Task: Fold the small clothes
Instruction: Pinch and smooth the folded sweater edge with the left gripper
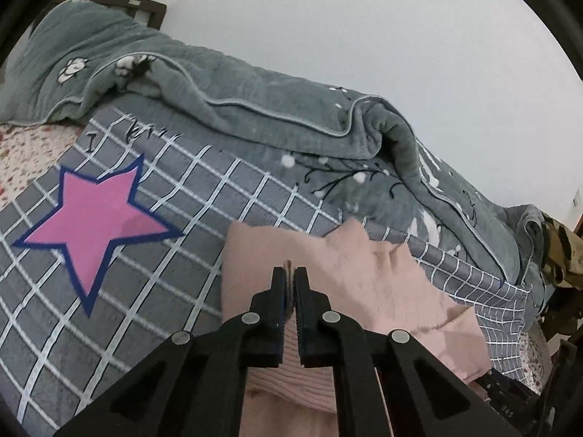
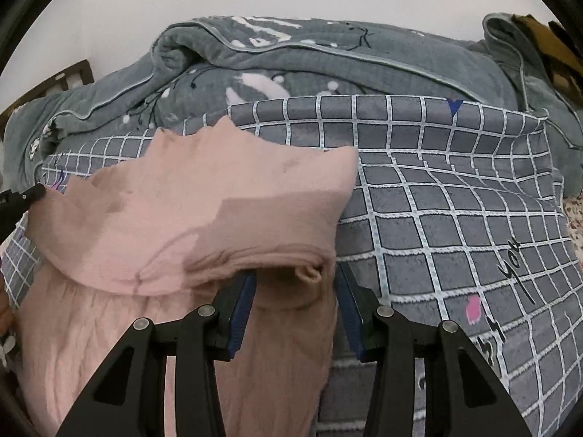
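Only one pink garment lies between two grippers, left and right.

In front of me is a plain white wall. A dark wooden headboard stands against it, behind a rumpled grey quilt and a grey checked blanket.

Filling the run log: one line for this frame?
left gripper: shut on pink knit garment | right gripper: open around its folded edge | surface: grey checked blanket
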`<move>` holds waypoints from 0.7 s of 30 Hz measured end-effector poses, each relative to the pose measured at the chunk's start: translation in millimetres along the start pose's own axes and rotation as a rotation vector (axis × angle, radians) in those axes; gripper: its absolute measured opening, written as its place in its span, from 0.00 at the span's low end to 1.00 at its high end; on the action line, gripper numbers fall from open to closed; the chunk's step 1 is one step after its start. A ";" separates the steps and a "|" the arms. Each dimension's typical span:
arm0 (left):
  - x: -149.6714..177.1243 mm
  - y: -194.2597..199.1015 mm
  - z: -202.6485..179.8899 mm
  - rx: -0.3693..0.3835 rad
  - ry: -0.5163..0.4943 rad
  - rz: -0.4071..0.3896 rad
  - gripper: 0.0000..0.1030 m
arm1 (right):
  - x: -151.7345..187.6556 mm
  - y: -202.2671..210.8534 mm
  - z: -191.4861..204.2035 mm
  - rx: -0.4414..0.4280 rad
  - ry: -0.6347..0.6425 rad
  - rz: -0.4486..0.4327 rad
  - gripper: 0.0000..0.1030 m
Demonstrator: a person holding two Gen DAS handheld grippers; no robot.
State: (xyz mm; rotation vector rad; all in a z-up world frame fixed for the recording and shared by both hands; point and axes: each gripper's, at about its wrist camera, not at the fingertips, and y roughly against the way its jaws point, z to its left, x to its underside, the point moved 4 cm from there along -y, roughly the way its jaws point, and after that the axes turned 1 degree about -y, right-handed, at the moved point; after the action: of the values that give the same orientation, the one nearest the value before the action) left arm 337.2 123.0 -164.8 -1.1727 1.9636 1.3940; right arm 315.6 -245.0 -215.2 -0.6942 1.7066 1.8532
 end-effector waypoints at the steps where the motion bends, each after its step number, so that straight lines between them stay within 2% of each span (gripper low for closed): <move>1: -2.5 -1.2 -2.3 0.003 -0.009 -0.008 0.06 | -2.1 0.8 -3.5 0.011 -0.015 -0.018 0.19; 2: -5.1 -2.2 -4.1 0.007 -0.017 -0.018 0.06 | -3.8 2.2 -6.5 0.019 -0.031 -0.031 0.14; 6: -12.8 -8.4 -6.5 0.032 -0.015 -0.036 0.06 | -7.4 18.5 -39.5 0.012 -0.189 -0.135 0.14; 8: -15.1 -14.8 -4.5 -0.016 -0.021 -0.040 0.05 | -5.7 21.9 -55.0 0.101 -0.237 -0.164 0.11; 9: -15.0 -18.8 -3.0 -0.037 -0.022 -0.030 0.05 | -5.6 21.4 -58.3 0.114 -0.244 -0.161 0.11; 11: -12.1 -30.4 2.4 -0.053 -0.002 0.011 0.05 | -4.7 12.2 -61.2 0.041 -0.250 -0.110 0.11; 13: -7.9 -41.1 7.5 -0.081 0.023 0.054 0.05 | -3.4 8.4 -59.1 0.026 -0.234 -0.090 0.11; 15: -4.1 -46.7 9.9 -0.094 0.023 0.081 0.05 | -4.3 9.1 -55.5 0.010 -0.208 -0.094 0.19; 17: -0.1 -48.1 12.7 -0.114 0.022 0.102 0.05 | -4.0 14.3 -48.4 0.007 -0.170 -0.110 0.33; 19: 2.7 -46.7 14.5 -0.120 0.033 0.117 0.06 | -2.0 21.5 -40.3 0.018 -0.125 -0.126 0.43; 21: 5.2 -44.3 14.6 -0.120 0.032 0.130 0.11 | 2.2 30.1 -33.0 0.030 -0.082 -0.146 0.47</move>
State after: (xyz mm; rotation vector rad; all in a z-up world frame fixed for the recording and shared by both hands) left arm 370.2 128.9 -197.7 -1.1435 2.0348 1.5872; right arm 294.2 -279.9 -197.1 -0.7018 1.5854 1.7281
